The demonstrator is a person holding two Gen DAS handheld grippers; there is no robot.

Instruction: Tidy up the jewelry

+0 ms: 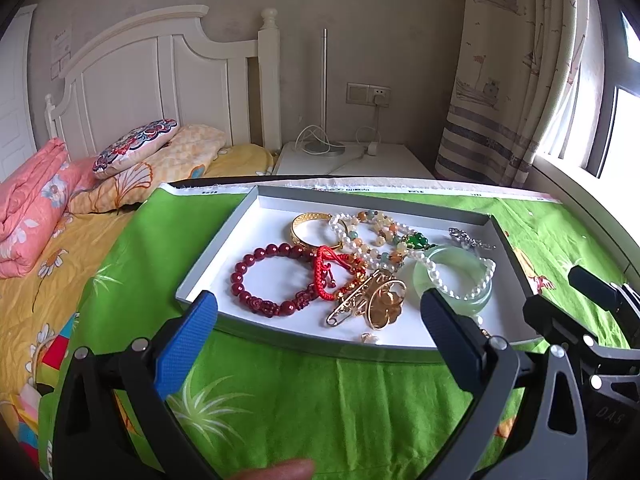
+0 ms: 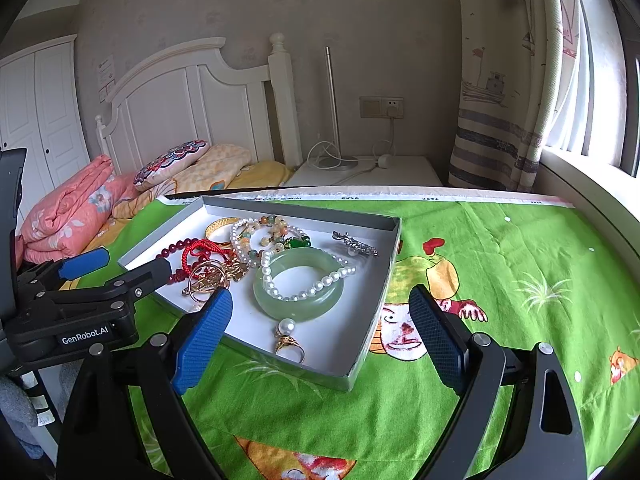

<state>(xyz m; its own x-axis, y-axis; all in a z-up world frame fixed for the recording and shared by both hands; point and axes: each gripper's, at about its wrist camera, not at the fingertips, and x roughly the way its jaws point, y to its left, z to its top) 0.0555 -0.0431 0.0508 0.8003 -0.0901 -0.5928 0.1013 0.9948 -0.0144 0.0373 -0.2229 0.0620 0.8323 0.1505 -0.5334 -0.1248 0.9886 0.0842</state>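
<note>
A shallow grey tray (image 1: 224, 232) (image 2: 372, 316) lies on the green cloth and holds a heap of jewelry. In it are a dark red bead bracelet (image 1: 240, 280), a gold bangle (image 1: 298, 236), a red cord bracelet (image 1: 322, 276), a pearl strand (image 2: 316, 288), a pale green jade bangle (image 1: 476, 300) (image 2: 298, 300), a gold brooch (image 1: 384, 304), a silver clip (image 2: 354, 244) and a pearl ring (image 2: 288, 340). My left gripper (image 1: 320, 320) is open and empty at the tray's near edge. My right gripper (image 2: 320, 336) is open and empty over the tray's near right corner.
The green printed cloth (image 1: 300, 400) covers the table. A bed with pink and yellow bedding (image 1: 36, 208) lies to the left. A white nightstand (image 1: 352, 160) with a lamp stands behind. A curtain (image 1: 512, 80) and window are at the right.
</note>
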